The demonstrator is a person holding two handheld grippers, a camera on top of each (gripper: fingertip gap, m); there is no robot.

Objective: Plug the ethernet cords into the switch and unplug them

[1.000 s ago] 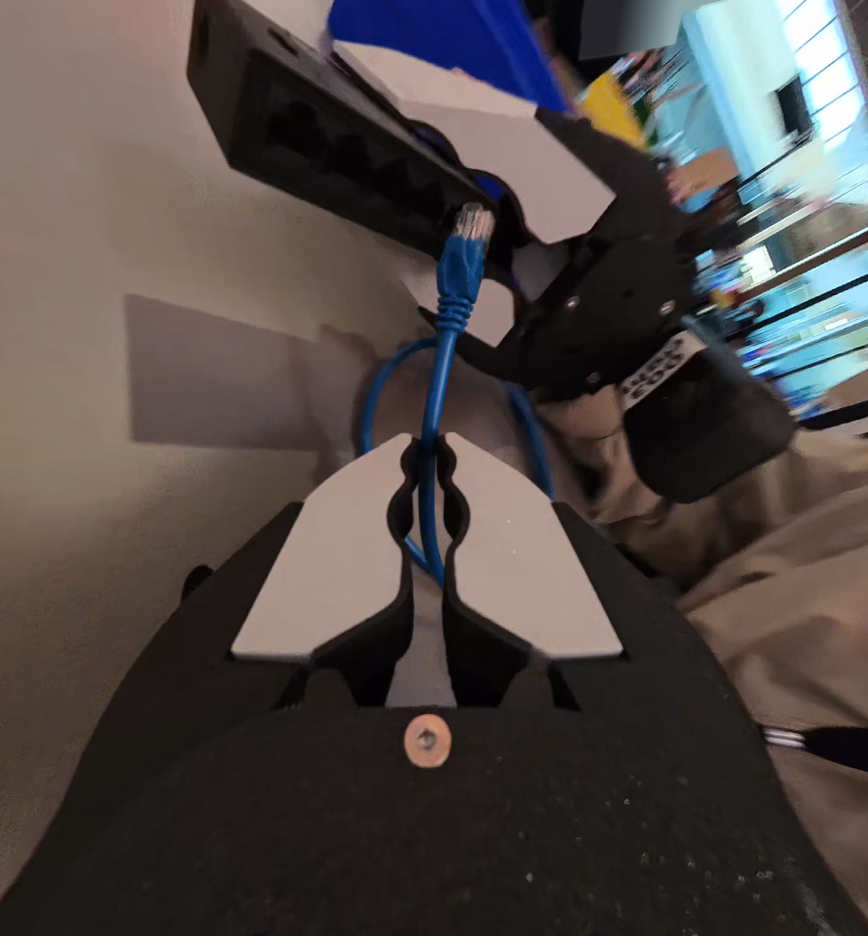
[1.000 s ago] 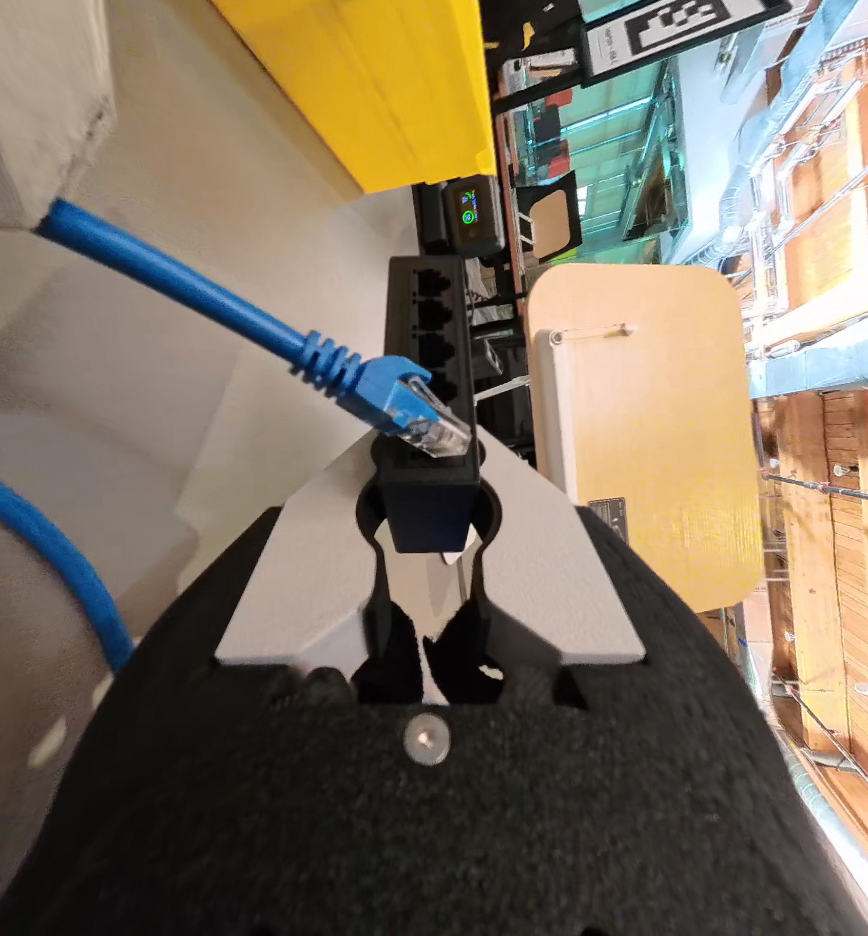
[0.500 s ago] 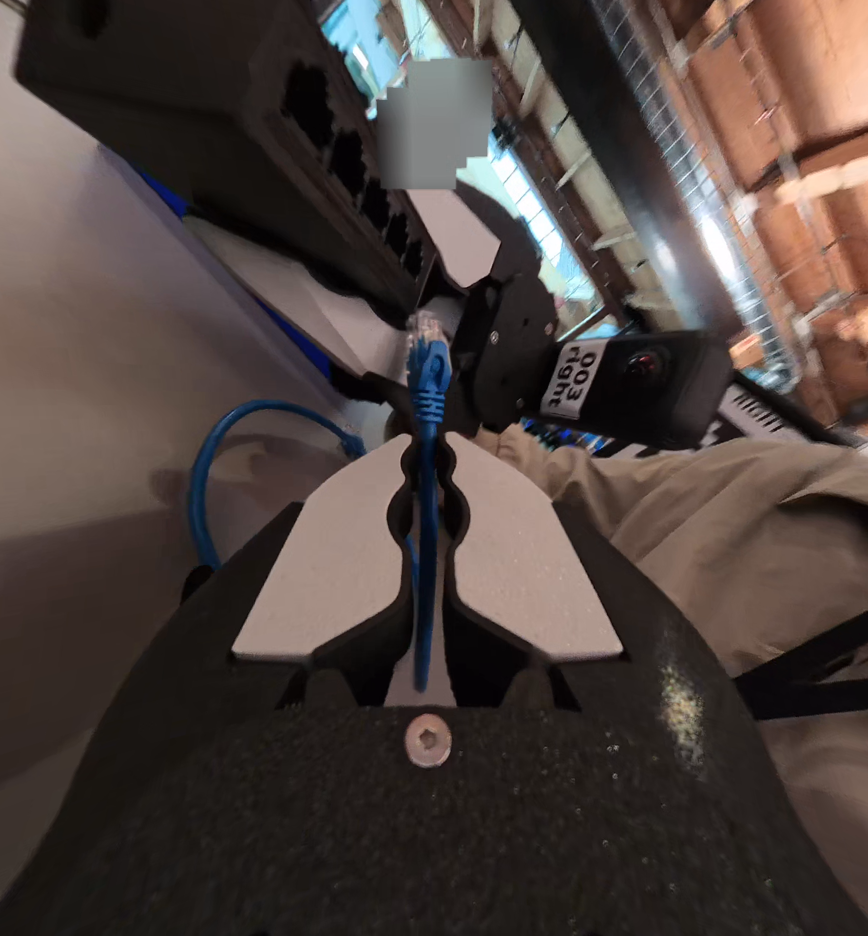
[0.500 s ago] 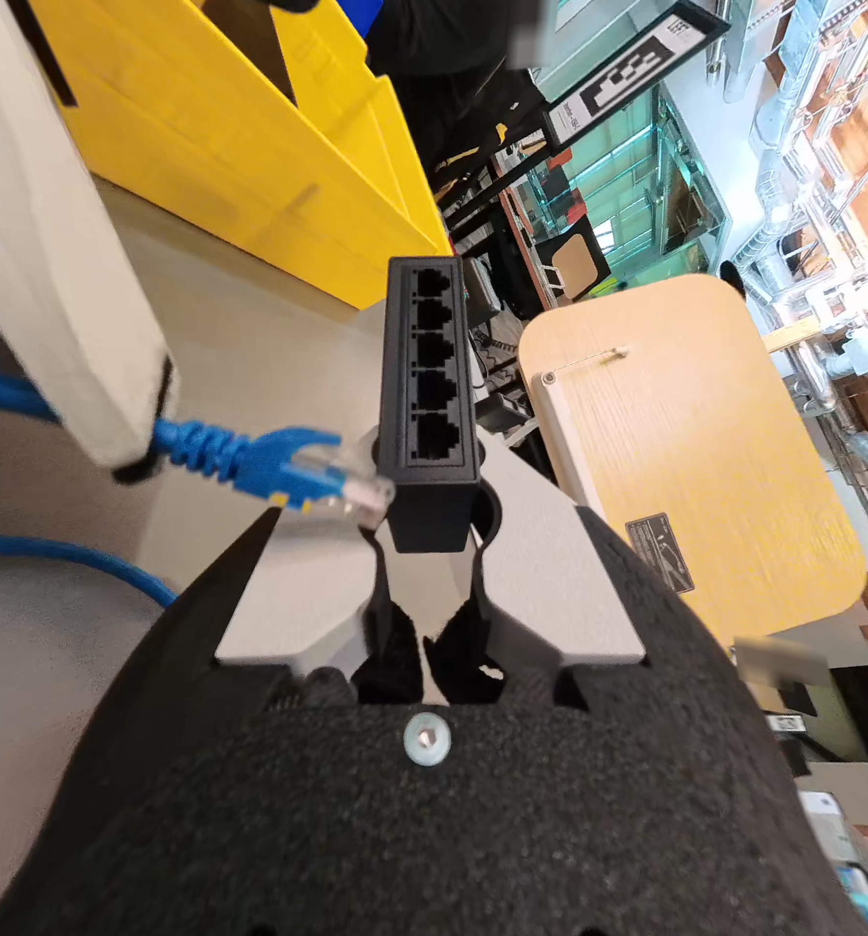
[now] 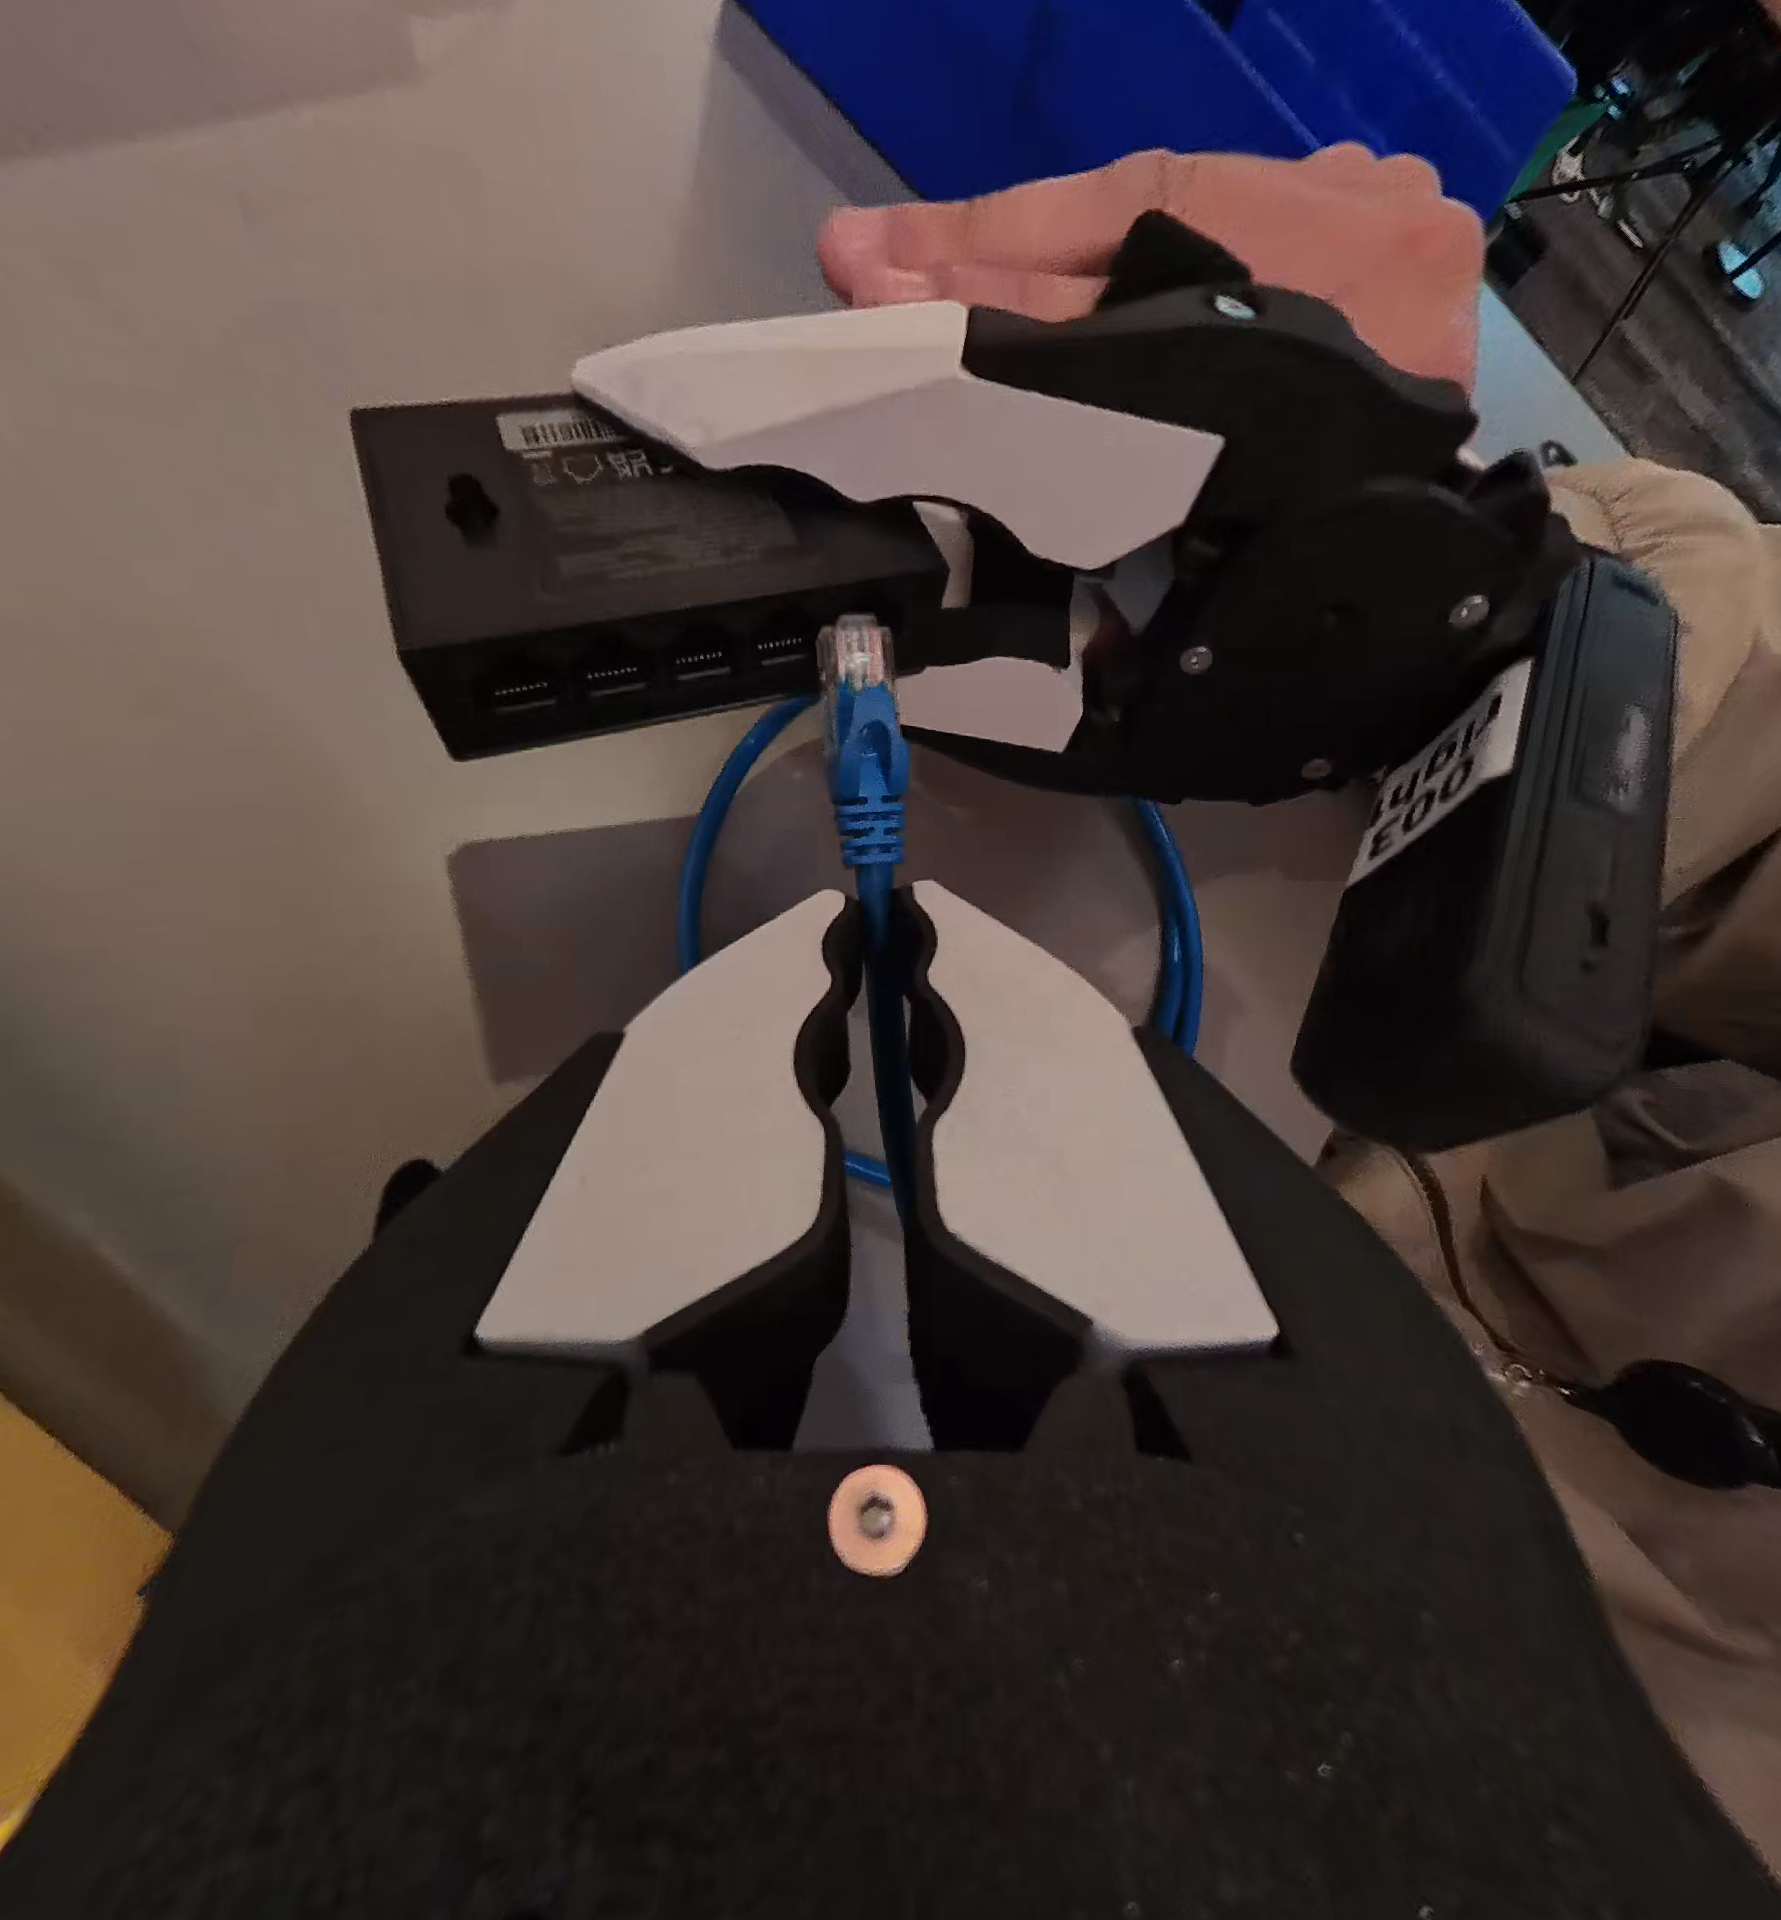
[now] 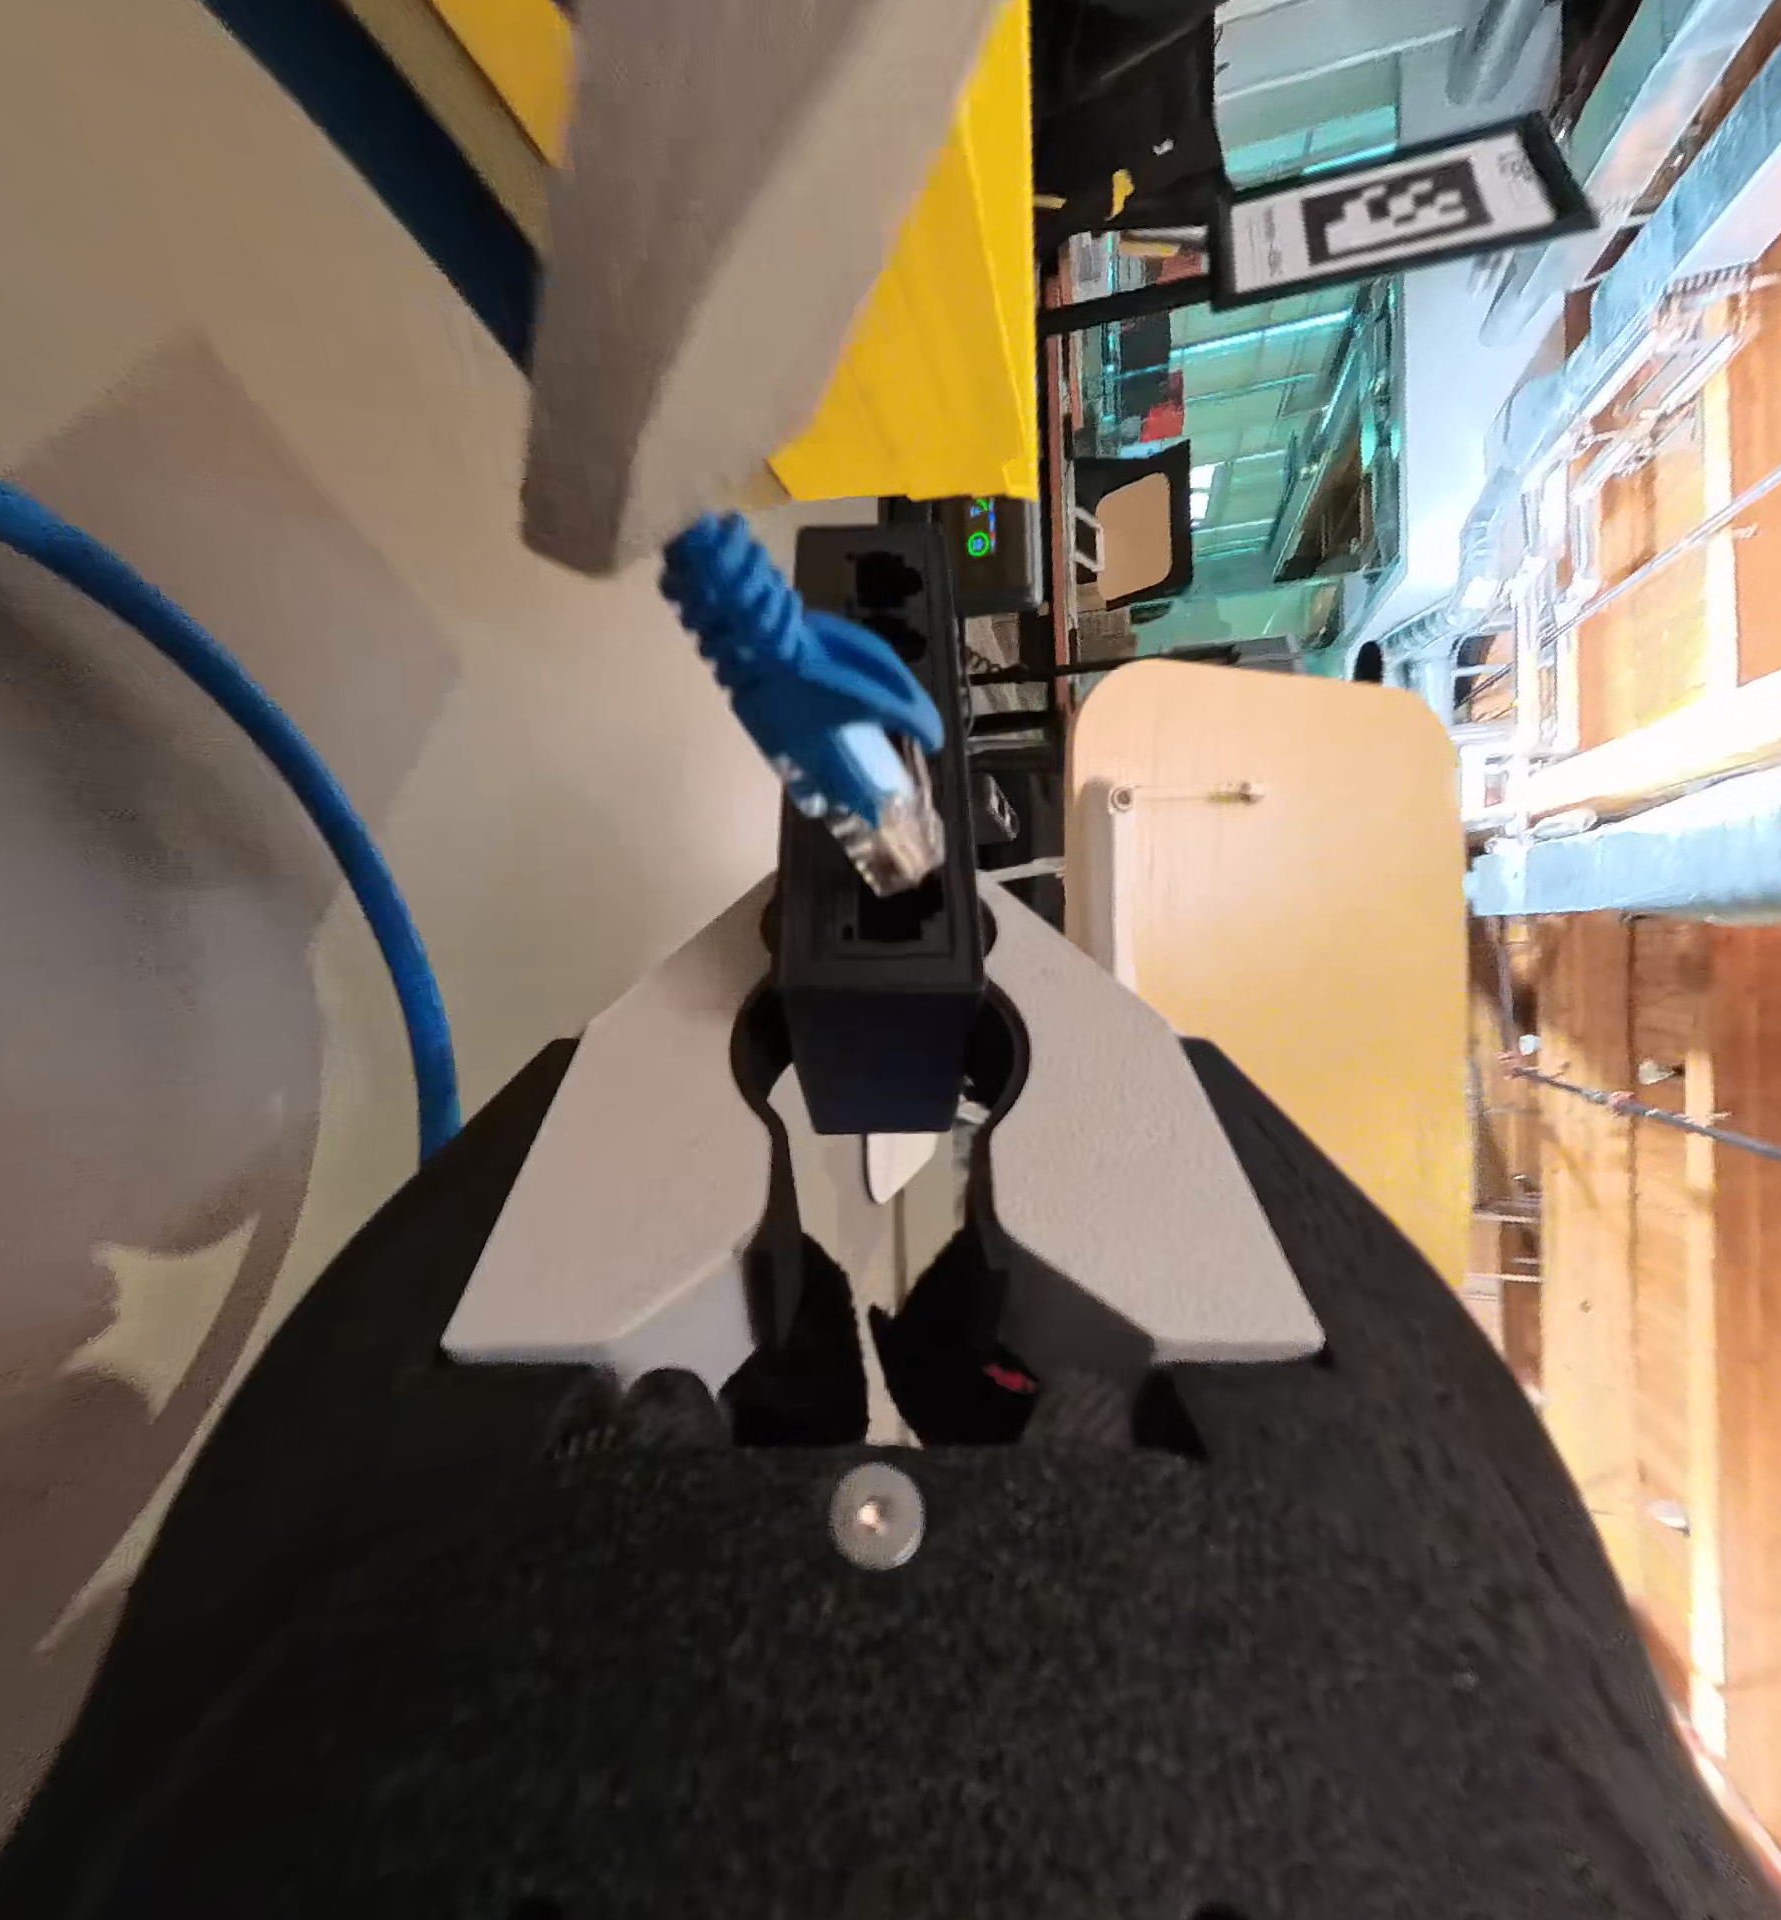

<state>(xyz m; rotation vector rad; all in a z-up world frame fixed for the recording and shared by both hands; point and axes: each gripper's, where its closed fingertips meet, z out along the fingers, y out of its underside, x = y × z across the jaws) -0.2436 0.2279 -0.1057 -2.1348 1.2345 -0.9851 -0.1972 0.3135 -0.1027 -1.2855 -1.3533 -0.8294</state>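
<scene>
The left gripper (image 5: 878, 904) pinches the blue ethernet cord (image 5: 870, 769) just behind its plug, whose clear tip is just at a port near the held end of the black switch (image 5: 647, 582). The right gripper (image 6: 878, 935) is clamped on that end of the switch, above the pale table (image 5: 190, 520).

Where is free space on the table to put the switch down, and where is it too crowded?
The bare white table left of the switch is free, up to the yellow bin. Crowded: below the switch, where the blue cord loops, and to its right, taken by the right gripper and hand.
</scene>
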